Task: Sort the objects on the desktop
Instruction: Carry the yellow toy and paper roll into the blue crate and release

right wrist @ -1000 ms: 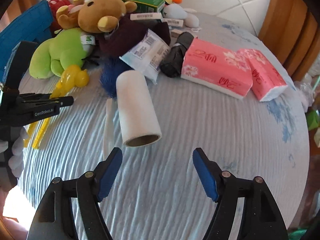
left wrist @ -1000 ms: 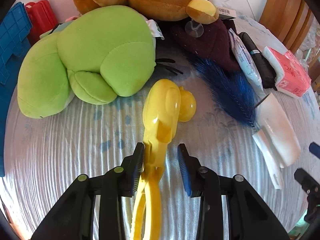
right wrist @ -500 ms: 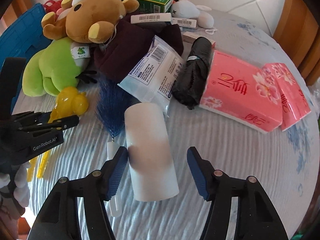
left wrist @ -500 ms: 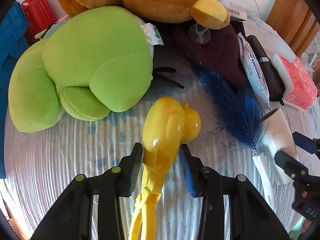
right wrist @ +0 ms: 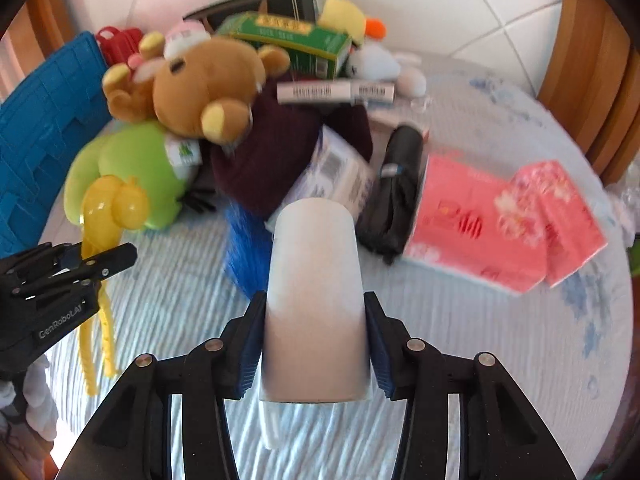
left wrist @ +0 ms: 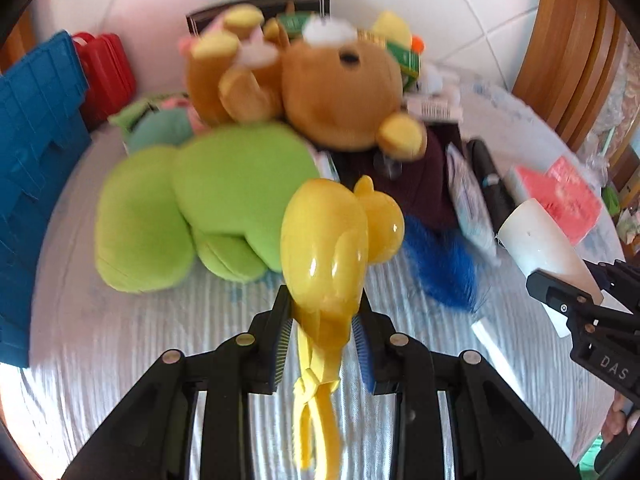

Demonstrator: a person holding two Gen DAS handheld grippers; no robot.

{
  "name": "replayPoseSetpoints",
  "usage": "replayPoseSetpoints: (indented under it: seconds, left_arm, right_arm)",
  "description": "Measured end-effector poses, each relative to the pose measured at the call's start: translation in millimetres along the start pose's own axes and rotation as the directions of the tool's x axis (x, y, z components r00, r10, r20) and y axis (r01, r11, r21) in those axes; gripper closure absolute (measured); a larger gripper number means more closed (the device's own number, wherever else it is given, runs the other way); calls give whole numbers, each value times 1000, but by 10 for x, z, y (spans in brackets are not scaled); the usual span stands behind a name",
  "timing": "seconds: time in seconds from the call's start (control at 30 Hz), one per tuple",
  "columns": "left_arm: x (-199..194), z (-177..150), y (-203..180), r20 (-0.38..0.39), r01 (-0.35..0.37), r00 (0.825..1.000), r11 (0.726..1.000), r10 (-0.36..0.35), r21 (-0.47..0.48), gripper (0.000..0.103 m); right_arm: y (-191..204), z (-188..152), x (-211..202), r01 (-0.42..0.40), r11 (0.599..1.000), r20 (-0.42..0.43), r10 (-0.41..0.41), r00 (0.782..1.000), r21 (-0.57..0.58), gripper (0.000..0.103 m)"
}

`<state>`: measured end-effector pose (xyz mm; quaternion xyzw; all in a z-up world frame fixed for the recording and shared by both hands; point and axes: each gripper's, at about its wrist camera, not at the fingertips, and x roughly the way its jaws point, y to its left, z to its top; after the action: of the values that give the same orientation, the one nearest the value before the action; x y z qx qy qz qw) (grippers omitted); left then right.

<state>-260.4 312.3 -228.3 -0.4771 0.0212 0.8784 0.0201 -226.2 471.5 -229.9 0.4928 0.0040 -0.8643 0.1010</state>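
Note:
A yellow duck-shaped plastic clamp toy is between the pads of my left gripper. The jaws are closing and the pads press on its neck. It hangs tilted above the cloth, its long handles trailing below. From the right wrist view the same toy and the left gripper appear at the left. My right gripper is closing on a white roll, its pads against both sides. The roll also shows at the right of the left wrist view.
The table has a pale blue cloth. A green plush and a brown bear are heaped behind. A blue crate stands at the left. Pink tissue packs, a black umbrella and a blue brush lie nearby.
The left gripper closed on the yellow duck toy and raised it off the cloth. The right gripper moved forward over the white roll and closed around it.

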Motion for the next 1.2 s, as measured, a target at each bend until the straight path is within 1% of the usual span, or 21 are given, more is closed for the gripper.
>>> replayPoseSetpoints:
  seconds: [0.07, 0.17, 0.23, 0.27, 0.3, 0.4, 0.47, 0.6, 0.63, 0.73, 0.9, 0.93, 1.0, 1.07, 1.1, 1.17, 1.2]
  left_arm:
    - [-250, 21, 157, 54, -8, 999, 1000, 8, 2, 75]
    - [-392, 243, 162, 126, -9, 992, 1000, 11, -20, 76]
    - [-626, 275, 278, 174, -21, 984, 999, 27, -39, 77]
    - [-659, 357, 272, 196, -29, 980, 998, 38, -47, 77]
    - [-760, 356, 359, 222, -36, 974, 998, 48, -58, 77]
    - [-1173, 286, 761, 294, -47, 953, 995, 72, -89, 79]
    - [-1358, 332, 932, 333, -52, 939, 994, 83, -100, 81]
    - [-1671, 452, 1393, 408, -63, 906, 990, 108, -122, 83]
    - [-1733, 491, 1525, 422, -67, 899, 990, 114, -126, 87]
    - [-1976, 604, 1990, 474, -71, 871, 988, 127, -135, 89]
    - [-2435, 844, 2896, 557, -101, 814, 985, 164, -141, 89]
    - [-2548, 880, 3062, 575, -104, 801, 984, 170, -145, 89]
    - [-2781, 939, 3452, 610, -121, 768, 980, 194, -159, 89]
    - [-2972, 968, 3817, 629, -137, 747, 975, 216, -173, 89]
    - [-3040, 973, 3980, 632, -148, 740, 972, 231, -181, 89]
    - [-3156, 947, 4317, 634, -183, 723, 961, 275, -208, 89]
    - [-3193, 925, 4513, 626, -206, 717, 951, 307, -230, 89]
  right_arm:
    - [47, 79, -162, -6, 1000, 46, 6, 999, 5, 57]
    - [189, 226, -374, -11, 1000, 114, 11, 993, -5, 57]
    - [331, 330, -534, -23, 999, 163, 26, 986, -22, 57]
    - [395, 379, -601, -28, 999, 184, 34, 982, -35, 57]
    - [490, 432, -673, -31, 998, 208, 41, 977, -48, 57]
    - [787, 571, -838, -45, 995, 263, 66, 963, -85, 57]
    - [1012, 656, -943, -48, 993, 296, 78, 952, -108, 57]
    - [1553, 859, -1137, -49, 987, 362, 101, 927, -152, 57]
    - [1705, 910, -1174, -49, 986, 377, 106, 920, -158, 57]
    - [2207, 1075, -1285, -54, 984, 415, 122, 902, -171, 57]
    - [3141, 1458, -1423, -58, 981, 480, 142, 865, -186, 57]
    - [3326, 1528, -1458, -64, 980, 493, 151, 857, -189, 57]
    - [3707, 1672, -1538, -68, 978, 522, 164, 837, -197, 57]
    - [4103, 1818, -1625, -71, 976, 550, 176, 816, -207, 57]
    - [4291, 1886, -1664, -80, 974, 561, 189, 806, -213, 57]
    - [4643, 2012, -1716, -104, 968, 575, 221, 788, -229, 57]
    - [4811, 2061, -1727, -112, 965, 579, 234, 781, -239, 57]
